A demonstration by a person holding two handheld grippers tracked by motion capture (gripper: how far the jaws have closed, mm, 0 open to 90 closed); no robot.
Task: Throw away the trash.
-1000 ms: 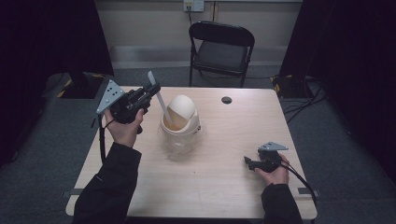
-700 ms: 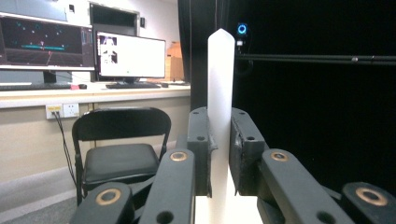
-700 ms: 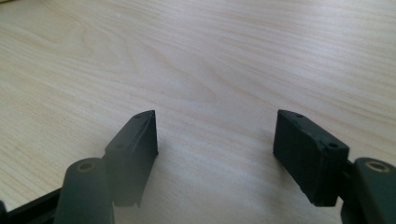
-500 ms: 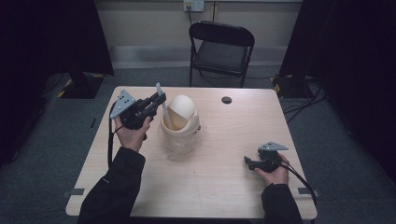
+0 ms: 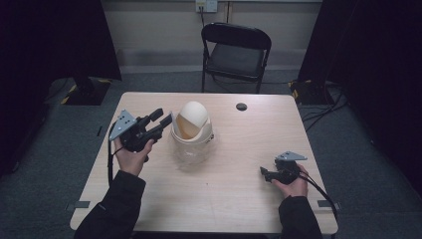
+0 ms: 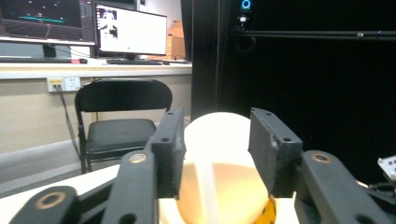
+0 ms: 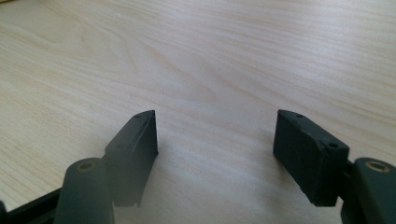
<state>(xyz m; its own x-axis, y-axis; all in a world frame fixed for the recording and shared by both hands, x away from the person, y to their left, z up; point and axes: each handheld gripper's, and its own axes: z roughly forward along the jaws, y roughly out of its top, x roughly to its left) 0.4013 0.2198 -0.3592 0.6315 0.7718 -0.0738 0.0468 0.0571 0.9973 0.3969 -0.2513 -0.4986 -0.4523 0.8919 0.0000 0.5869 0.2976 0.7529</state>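
Observation:
A small bin (image 5: 192, 147) with a clear body and a cream domed swing lid (image 5: 193, 117) stands left of the table's middle. My left gripper (image 5: 162, 118) is held in the air just left of the lid, pointing at it, open with nothing between its jaws. In the left gripper view the lid (image 6: 215, 179) shows close behind the gap of that gripper (image 6: 217, 140). My right gripper (image 5: 263, 172) rests on the table at the front right, pointing left. It is open over bare wood in the right gripper view (image 7: 215, 135).
The light wooden table (image 5: 224, 204) has a small black round hole (image 5: 241, 106) near its far edge. A black folding chair (image 5: 236, 55) stands behind the table. Monitors (image 6: 130, 32) sit on a shelf along the back wall.
My left gripper has moved right and down toward the bin lid. The pale strip it held up a second ago is no longer in its jaws. The right gripper has not moved.

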